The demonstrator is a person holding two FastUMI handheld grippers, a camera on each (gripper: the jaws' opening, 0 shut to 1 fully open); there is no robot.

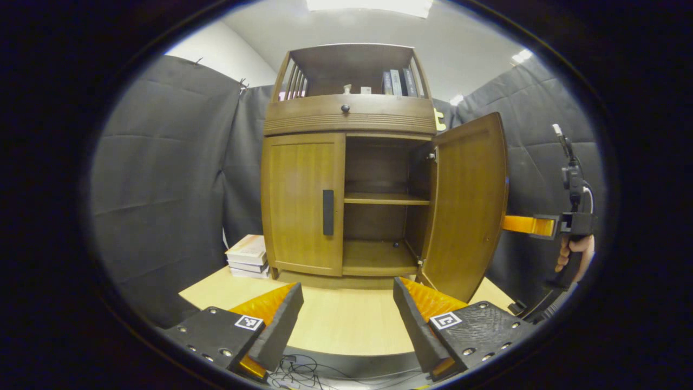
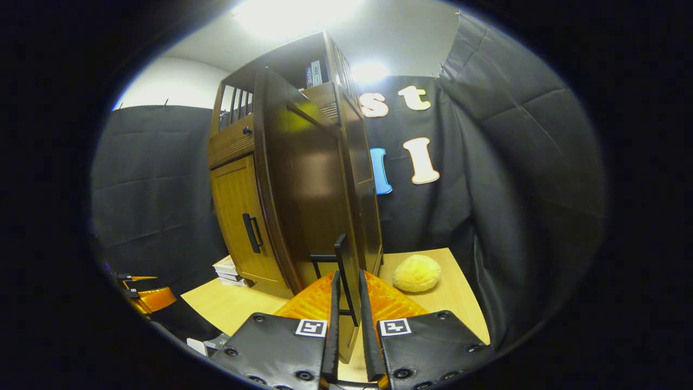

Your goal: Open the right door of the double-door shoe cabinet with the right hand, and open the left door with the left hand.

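Left gripper view. My left gripper (image 1: 346, 319) hung with its jaws spread wide, nothing between them, above the pale wooden table (image 1: 346, 325) and well short of the cabinet. The shoe cabinet (image 1: 352, 162) stood upright at the far side of the table. Its left door (image 1: 303, 203) was flat shut, the dark upright handle (image 1: 328, 212) at its inner edge untouched. Its right door (image 1: 468, 206) stood swung well out toward me, baring two shelves inside. Above the doors ran a drawer with a small round knob (image 1: 345, 108), and over that an open shelf holding a few books (image 1: 398, 82). A stack of books (image 1: 249, 256) lay on the table just beside the cabinet's left foot. Past the open door's edge my right gripper (image 1: 533, 225) reached in from the side, my hand (image 1: 576, 252) gripping its handle.

Right gripper view. My right gripper (image 2: 346, 311) was closed narrow on the right door's handle (image 2: 342, 271), a finger pressing on each side of the dark bar. The right door (image 2: 308, 184) rose edge-on straight ahead, open. The left door (image 2: 238, 216) sat shut beyond it, with its own handle (image 2: 252, 233). A yellow plush lump (image 2: 417, 273) rested on the table (image 2: 455, 292) right of the cabinet. My left gripper (image 2: 146, 295) showed low at the left edge; I could not tell its spread from here.
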